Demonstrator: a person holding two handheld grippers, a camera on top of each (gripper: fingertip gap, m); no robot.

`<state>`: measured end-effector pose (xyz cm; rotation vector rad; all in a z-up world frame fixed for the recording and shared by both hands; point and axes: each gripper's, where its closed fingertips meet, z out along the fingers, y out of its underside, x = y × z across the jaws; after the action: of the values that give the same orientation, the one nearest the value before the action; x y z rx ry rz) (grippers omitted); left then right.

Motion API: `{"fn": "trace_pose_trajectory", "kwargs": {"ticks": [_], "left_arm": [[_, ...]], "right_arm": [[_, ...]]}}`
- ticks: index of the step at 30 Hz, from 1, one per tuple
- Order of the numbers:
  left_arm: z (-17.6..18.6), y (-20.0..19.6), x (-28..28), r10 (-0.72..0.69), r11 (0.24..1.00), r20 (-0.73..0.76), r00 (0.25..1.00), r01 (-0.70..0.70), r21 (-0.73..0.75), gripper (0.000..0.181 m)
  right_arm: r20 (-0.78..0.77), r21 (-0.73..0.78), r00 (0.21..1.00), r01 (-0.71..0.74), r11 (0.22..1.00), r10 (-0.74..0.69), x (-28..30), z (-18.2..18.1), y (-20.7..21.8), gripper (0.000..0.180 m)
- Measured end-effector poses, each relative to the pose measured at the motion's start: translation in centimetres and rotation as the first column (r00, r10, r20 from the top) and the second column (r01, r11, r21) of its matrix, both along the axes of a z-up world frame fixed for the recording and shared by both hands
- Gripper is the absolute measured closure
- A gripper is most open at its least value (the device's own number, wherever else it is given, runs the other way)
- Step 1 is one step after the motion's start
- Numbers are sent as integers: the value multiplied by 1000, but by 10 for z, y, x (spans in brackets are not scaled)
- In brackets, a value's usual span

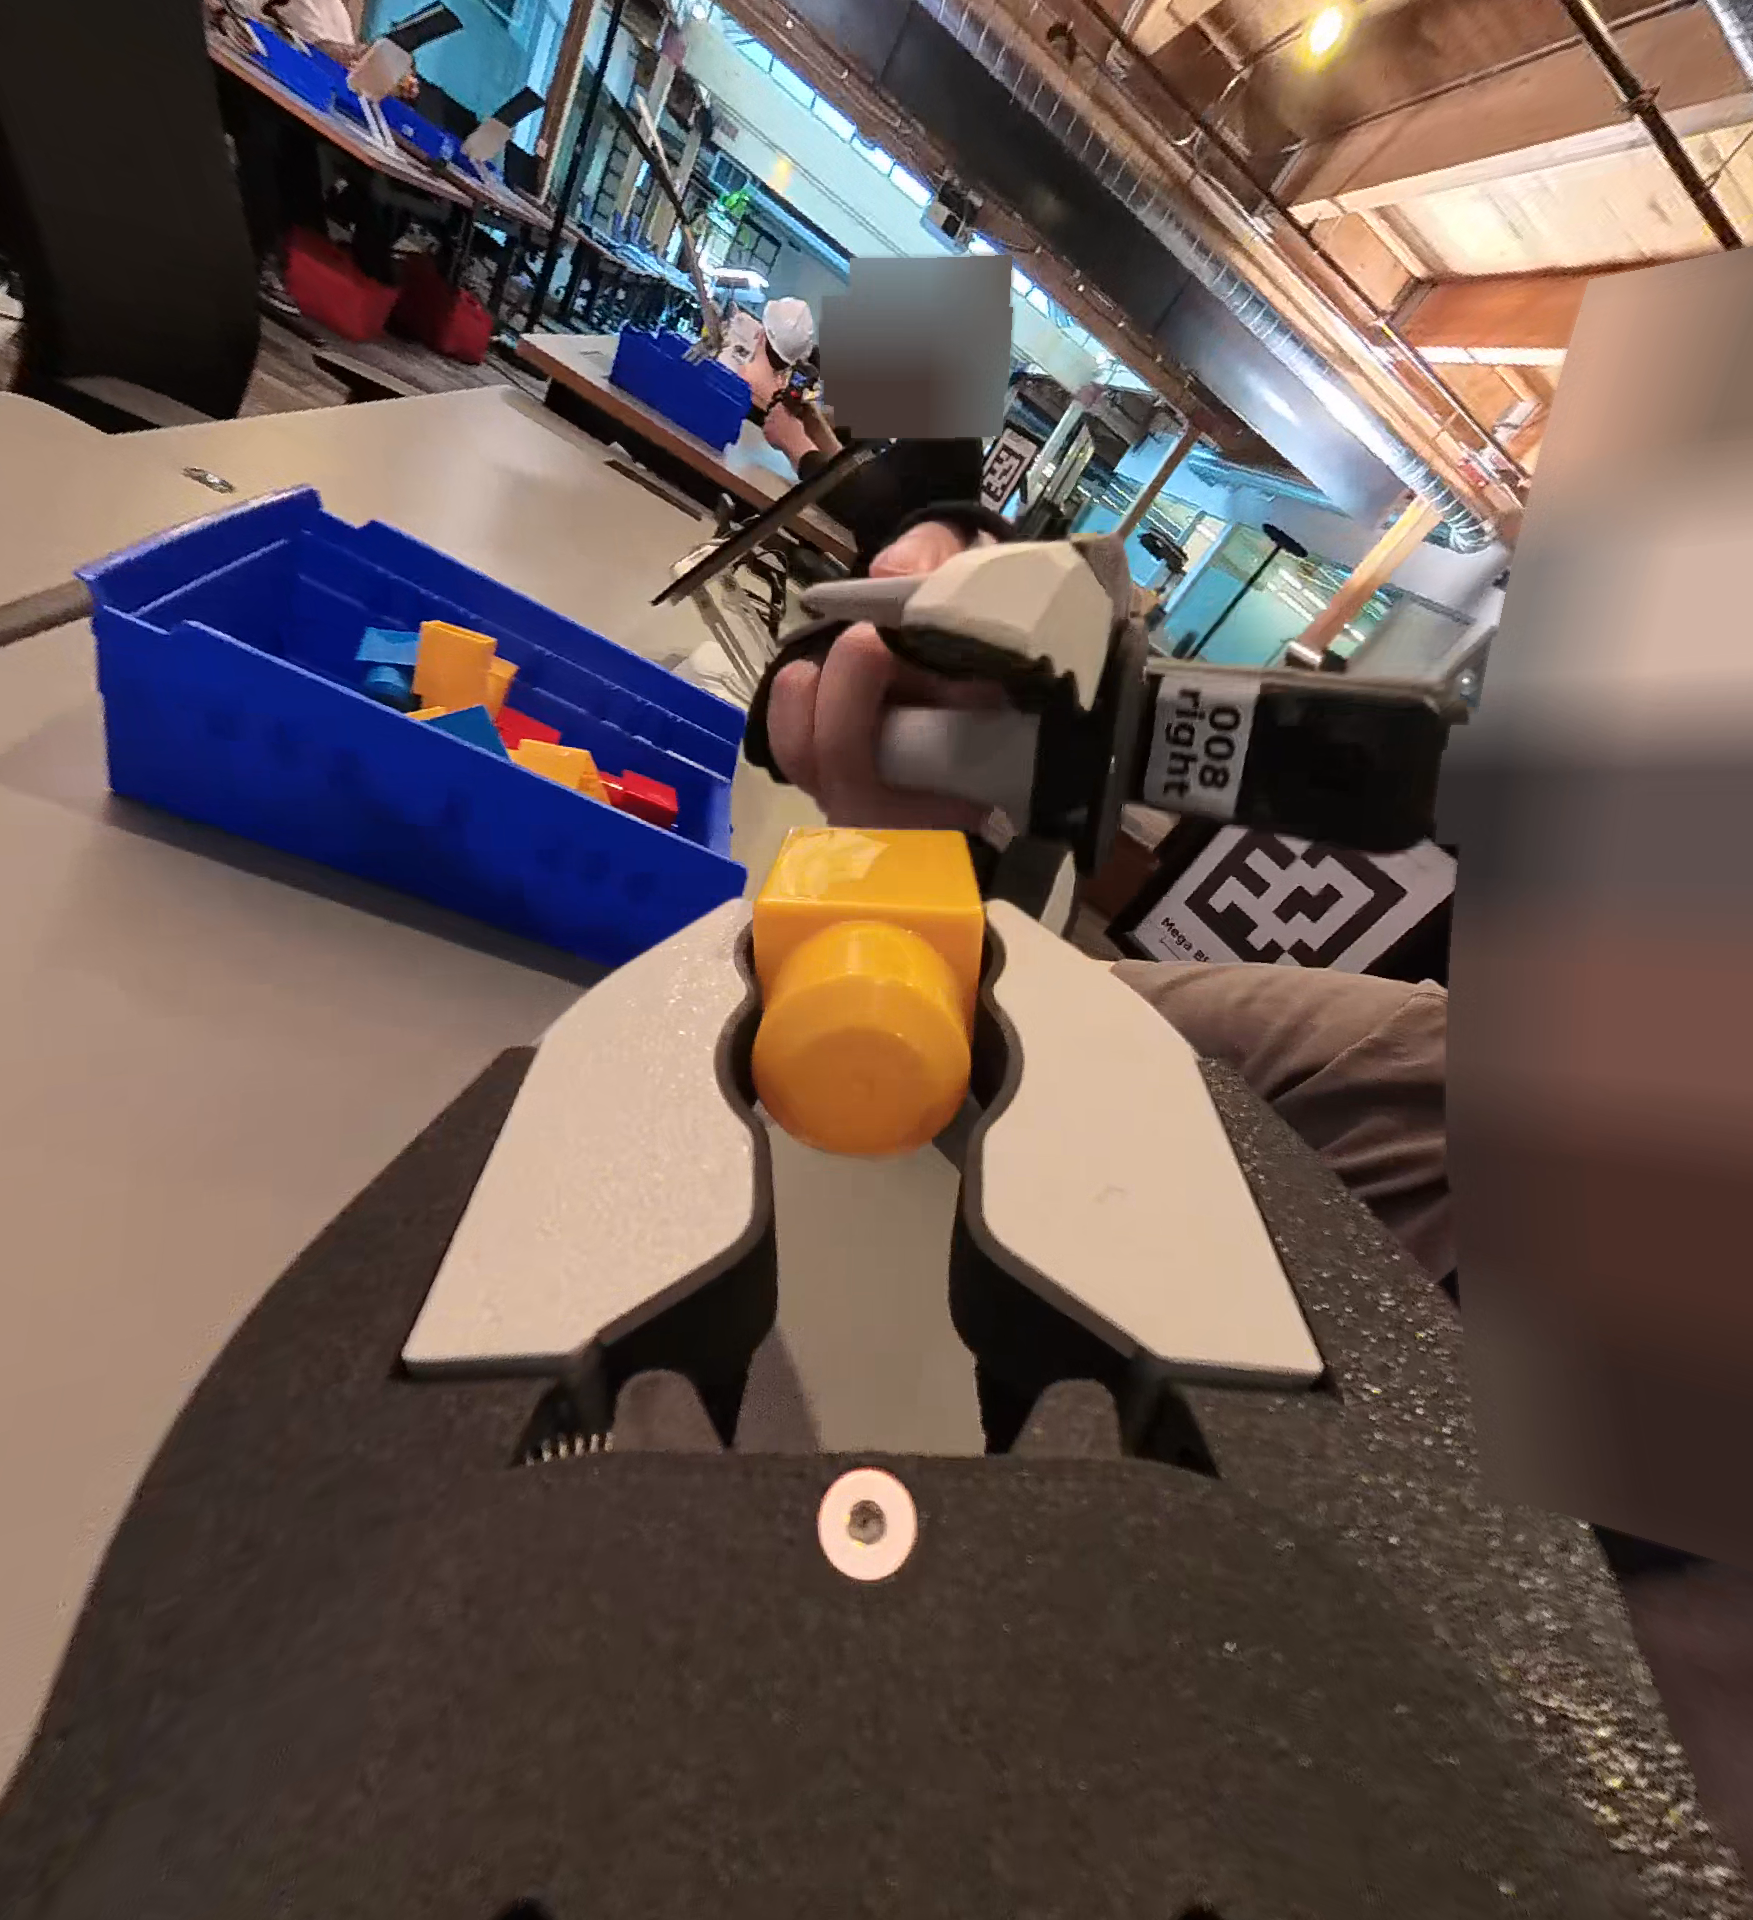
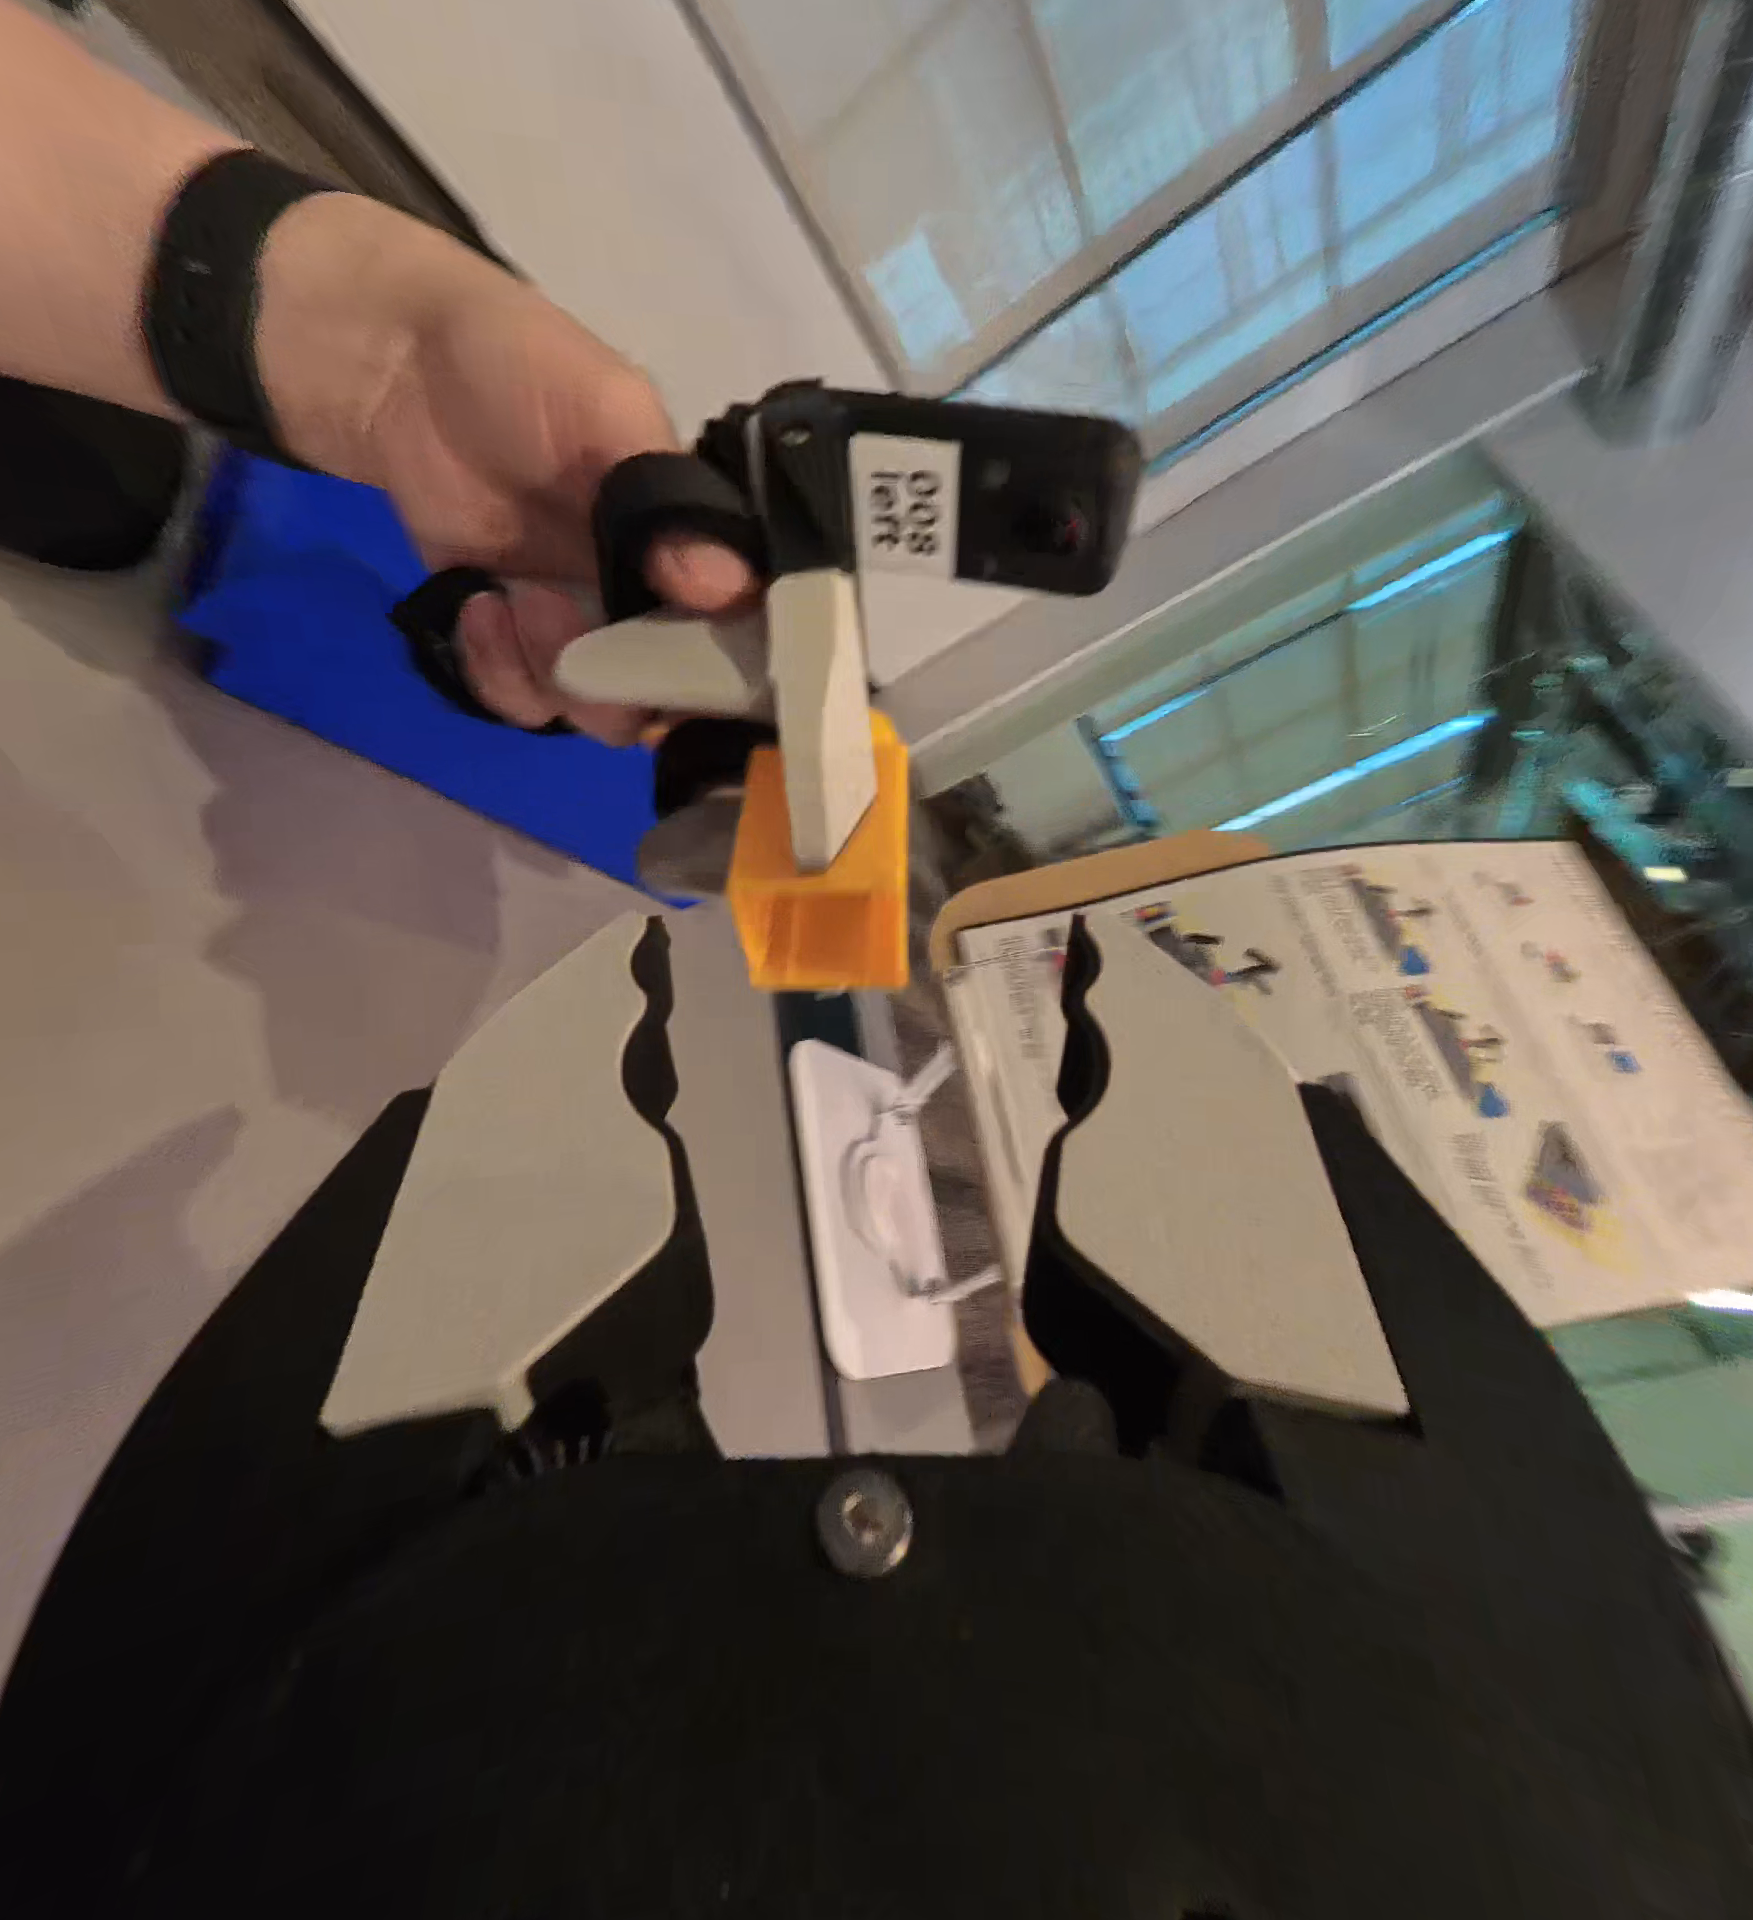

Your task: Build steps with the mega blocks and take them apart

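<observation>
A pale grey table (image 1: 124,1039) is carrying the lot. A blue plastic bin (image 1: 415,821) is sitting on it, toward its far side, holding loose orange, red and blue blocks (image 1: 539,717). Seen from the right wrist, a white flat pad (image 2: 882,1226) is lying at the table's edge, and a printed instruction sheet (image 2: 1423,1060) on a brown board is showing just beside it.

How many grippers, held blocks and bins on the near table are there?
Grippers: 2 (left gripper, right gripper)
Held blocks: 1 (orange block)
Bins on near table: 1 (blue bin)
Total: 4
</observation>
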<state>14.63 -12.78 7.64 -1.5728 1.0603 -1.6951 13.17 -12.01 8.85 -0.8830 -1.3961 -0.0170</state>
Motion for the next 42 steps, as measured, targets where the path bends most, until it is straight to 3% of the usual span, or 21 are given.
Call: {"fn": "trace_pose_trajectory", "kwargs": {"ticks": [2,5,8,10,12,13,15,18,20,22,25,27,29,33,38,42], "left_arm": [[2,-7,5,-25,999,15,1000,24,23,144],[7,-13,8,-47,997,53,997,44,58,144],[10,-8,-1,-36,995,21,999,34,90,125],[16,10,-21,71,985,-6,997,-70,158,124],[29,36,-54,236,941,13,972,-232,246,129],[35,49,-74,330,903,17,944,-321,285,131],[37,80,-124,546,780,-34,837,-493,386,130],[31,113,-208,793,568,-94,603,-674,473,128],[24,122,-251,860,493,-133,492,-738,460,128],[15,126,-279,883,467,-168,439,-778,420,128],[-5,134,-303,890,452,-240,387,-812,370,130],[-22,143,-312,892,440,-292,345,-809,390,137],[-45,154,-315,881,445,-365,300,-786,429,137],[-89,163,-279,772,621,-482,414,-653,433,135],[-132,170,-242,679,724,-589,439,-536,435,131],[-159,177,-243,669,714,-698,254,-483,508,130]], "right_arm": [[-14,45,1000,24,999,-24,-6,0,1,115],[28,34,1000,13,999,-14,-6,-8,1,143],[14,29,998,55,998,-55,13,6,7,143],[-17,-21,989,149,989,-149,50,26,23,143],[31,-246,958,284,927,-286,109,23,46,143],[81,-397,936,346,850,-342,143,10,54,143],[210,-646,882,450,617,-423,211,-32,62,144],[438,-722,723,637,270,-535,305,-99,69,143],[522,-734,647,673,94,-555,342,-132,72,142],[555,-751,607,660,-27,-568,361,-152,77,142],[606,-725,533,676,-133,-591,376,-169,84,141],[609,-691,477,712,-128,-633,383,-164,92,139],[557,-703,488,708,-68,-673,377,-149,99,135],[441,-678,455,733,44,-774,373,-113,112,132],[422,-640,448,763,91,-788,364,-103,115,132],[497,-593,414,804,50,-762,366,-118,117,132]]}}
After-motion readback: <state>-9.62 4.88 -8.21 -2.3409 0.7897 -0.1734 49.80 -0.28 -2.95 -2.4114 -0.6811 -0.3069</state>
